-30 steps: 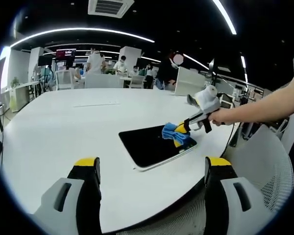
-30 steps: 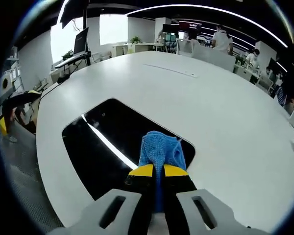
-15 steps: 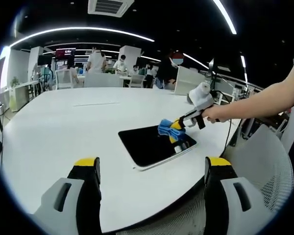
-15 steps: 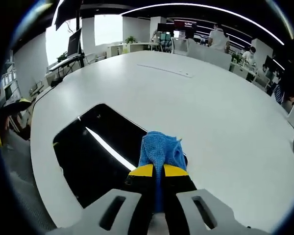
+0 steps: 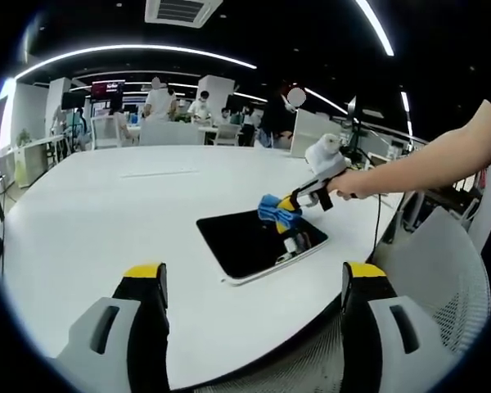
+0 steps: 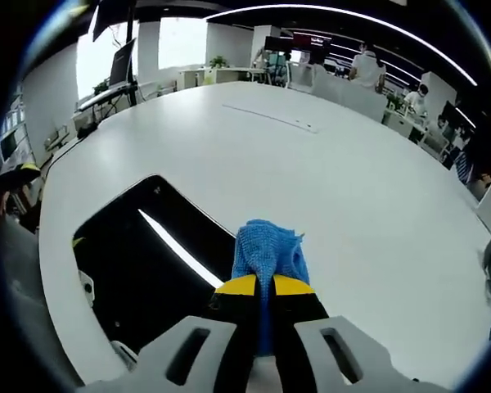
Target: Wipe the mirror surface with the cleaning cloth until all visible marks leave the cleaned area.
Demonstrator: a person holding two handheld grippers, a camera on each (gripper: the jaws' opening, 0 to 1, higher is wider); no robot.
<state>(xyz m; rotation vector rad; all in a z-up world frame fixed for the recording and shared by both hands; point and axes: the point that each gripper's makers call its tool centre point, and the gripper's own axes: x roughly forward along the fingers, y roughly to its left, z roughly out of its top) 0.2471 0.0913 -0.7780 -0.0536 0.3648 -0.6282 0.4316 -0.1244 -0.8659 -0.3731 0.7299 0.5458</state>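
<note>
The left claw [image 5: 252, 286] is waiting wide open just off the near edge of the white tabletop [image 5: 98, 213]. The mirror [image 5: 250, 241] is lying near that edge. The right claw [image 6: 264, 285] is pinching the blue cloth [image 6: 267, 250] tight on the mirror's far edge.

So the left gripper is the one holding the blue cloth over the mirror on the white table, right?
Not quite: it is the right gripper that is shut on the blue cloth over the mirror on the white table. The left gripper view shows the left gripper open, holding nothing.
</note>
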